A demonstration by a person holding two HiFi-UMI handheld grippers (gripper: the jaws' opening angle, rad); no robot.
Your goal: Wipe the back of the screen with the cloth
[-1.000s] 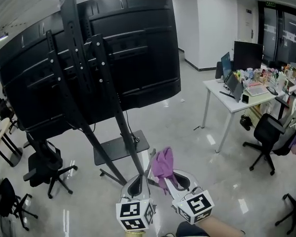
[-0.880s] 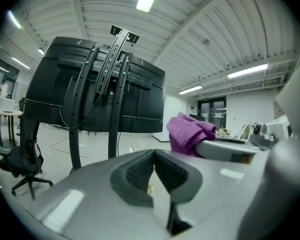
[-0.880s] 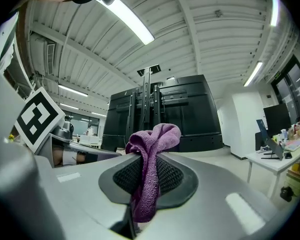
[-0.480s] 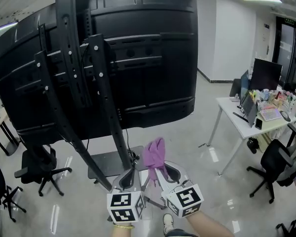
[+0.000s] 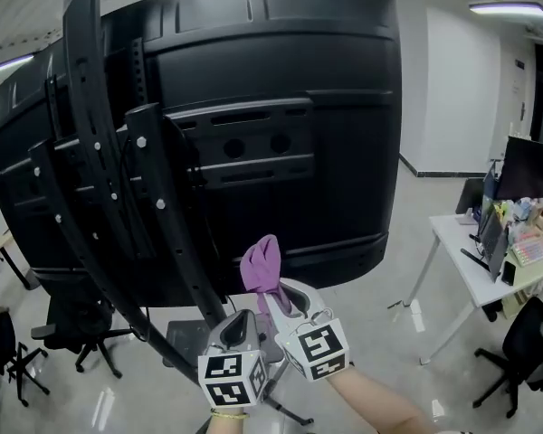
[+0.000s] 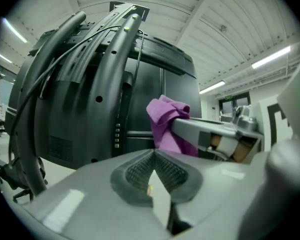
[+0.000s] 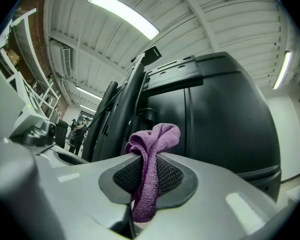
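- Purple cloth (image 7: pixel 149 149) is pinched in the right gripper's (image 7: pixel 145 184) closed jaws, its bunched top poking up free.
- Left gripper (image 6: pixel 152 171) rides just beside it, jaws pressed together on nothing.
- Big change: the screen (image 5: pixel 281 107) fills far more of the head view than a second ago, and the cloth rides higher, up at its lower edge.
- No contact yet: cloth and black back panel look apart, right of the stand (image 5: pixel 100 179).
- Approach looks nearly done; wiping hasn't begun.
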